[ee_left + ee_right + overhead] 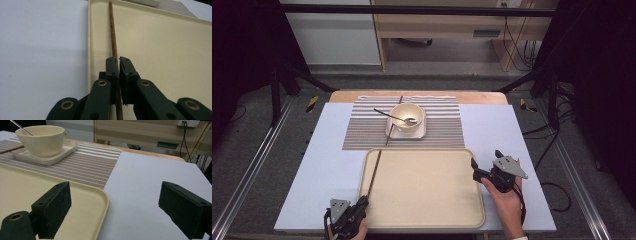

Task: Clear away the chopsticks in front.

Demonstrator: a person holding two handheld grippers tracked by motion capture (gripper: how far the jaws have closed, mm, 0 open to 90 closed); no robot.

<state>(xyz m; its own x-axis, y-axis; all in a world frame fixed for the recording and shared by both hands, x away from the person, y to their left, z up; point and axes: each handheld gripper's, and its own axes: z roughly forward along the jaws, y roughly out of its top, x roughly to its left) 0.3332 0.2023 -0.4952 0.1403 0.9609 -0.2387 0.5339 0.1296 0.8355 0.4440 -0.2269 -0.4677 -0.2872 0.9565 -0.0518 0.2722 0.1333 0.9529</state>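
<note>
Chopstick in the left claw, laid along the tray's left side.

High view: left gripper (362, 202) at the near left corner of the tray (462, 200), clenched on the near end of a chopstick (374, 172) running away toward the striped mat (442, 127); second stick (395, 119) lies on the mat beside the bowl (408, 116) with its spoon (394, 116). Right gripper (479, 172) idles at the tray's right edge.
Left gripper view: pads nipped tight on the stick (113, 37), just inside the rim.
Right gripper view: jaws wide, released, nothing between.
Judgement: lower flat, keep the stick parallel to the rim, ease open gently so it doesn't roll.
</note>
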